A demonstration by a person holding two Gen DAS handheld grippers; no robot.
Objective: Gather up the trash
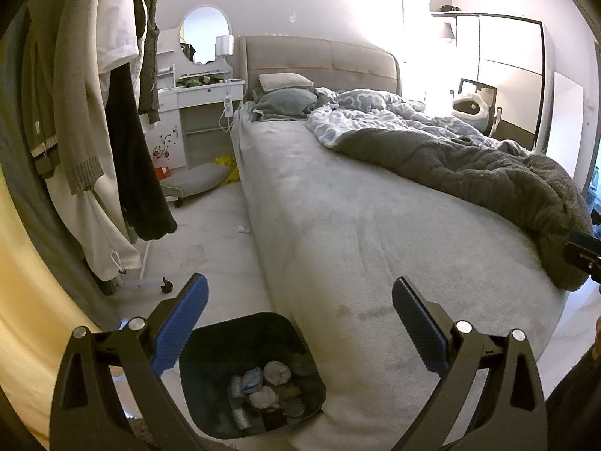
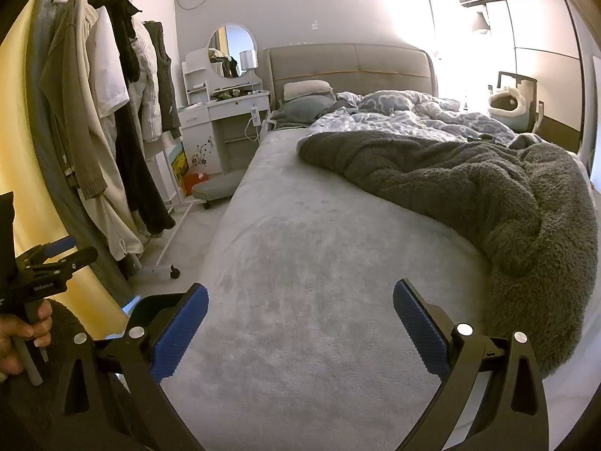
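A: The left gripper (image 1: 299,325) is hanging over the foot corner of the bed (image 1: 338,203), blue pads spread wide, gripping nothing.

B: And the bin (image 1: 251,372) is sitting right below it on the floor, tight against the mattress, with crumpled tissues and wrappers (image 1: 268,385) lying inside.

A: There's a small white scrap (image 1: 242,229) lying on the tiles beside the bed, well apart from the bin.

B: Over to the right gripper (image 2: 300,325): it's hovering above the bare grey sheet, jaws wide apart too, carrying nothing.

A: A hand (image 2: 20,332) is showing at the left edge, gripping the other tool's handle.

B: The dark blanket (image 2: 469,188) is lying bunched along the bed's far side.
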